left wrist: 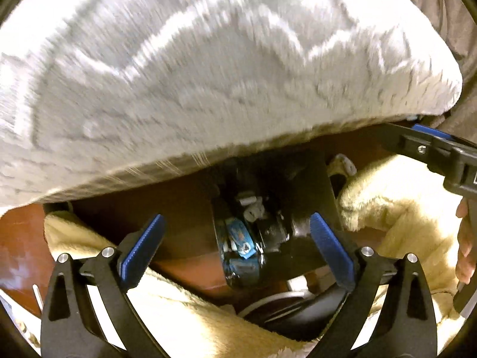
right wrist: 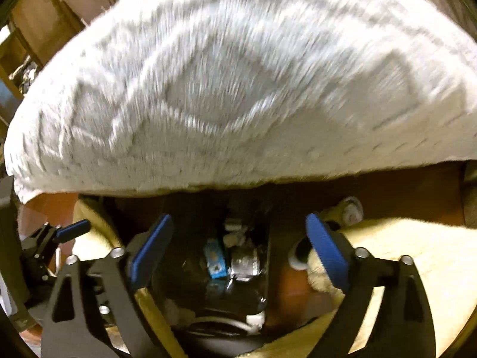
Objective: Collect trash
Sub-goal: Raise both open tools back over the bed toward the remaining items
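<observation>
Both tools (left wrist: 237,247) (right wrist: 238,249) spread wide

Left gripper (left wrist: 237,249), jaws spread, hangs over black trash bag (left wrist: 268,232) holding blue wrapper (left wrist: 240,237).

Reddish-brown floor (left wrist: 18,238) under warm light; wooden shelving (right wrist: 44,24) at upper left.

Wrapper (left wrist: 238,238) in bin (left wrist: 316,185) below cushion (left wrist: 208,74)
</observation>
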Motion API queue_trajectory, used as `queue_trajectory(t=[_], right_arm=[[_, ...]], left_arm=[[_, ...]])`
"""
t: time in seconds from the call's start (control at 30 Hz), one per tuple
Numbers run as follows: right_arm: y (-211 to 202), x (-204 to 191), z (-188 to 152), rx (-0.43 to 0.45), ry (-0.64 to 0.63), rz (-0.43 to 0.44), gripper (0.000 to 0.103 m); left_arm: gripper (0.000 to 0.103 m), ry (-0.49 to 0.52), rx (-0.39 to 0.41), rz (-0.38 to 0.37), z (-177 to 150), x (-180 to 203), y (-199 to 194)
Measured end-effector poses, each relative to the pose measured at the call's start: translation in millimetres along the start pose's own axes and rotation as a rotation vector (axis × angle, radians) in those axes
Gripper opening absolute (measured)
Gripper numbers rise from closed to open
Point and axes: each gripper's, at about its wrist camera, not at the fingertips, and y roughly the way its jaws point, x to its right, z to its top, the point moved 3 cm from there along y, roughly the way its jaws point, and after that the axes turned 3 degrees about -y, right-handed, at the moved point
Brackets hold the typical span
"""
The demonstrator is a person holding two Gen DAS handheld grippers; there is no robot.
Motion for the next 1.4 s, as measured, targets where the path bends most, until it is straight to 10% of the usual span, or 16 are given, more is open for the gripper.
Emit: queue_trajectory(t=[0.67,1.4], right_arm=[[-79,19,95,0.271,-0.029,-0.083,0.099],[8,20,289,0.255,0.041,-0.036,0.095]], left_arm=[[0.093,0.017,0.307,0.045,92,-21,-113],[0.092,0.089,0.341,-0.007,257,10,-61]])
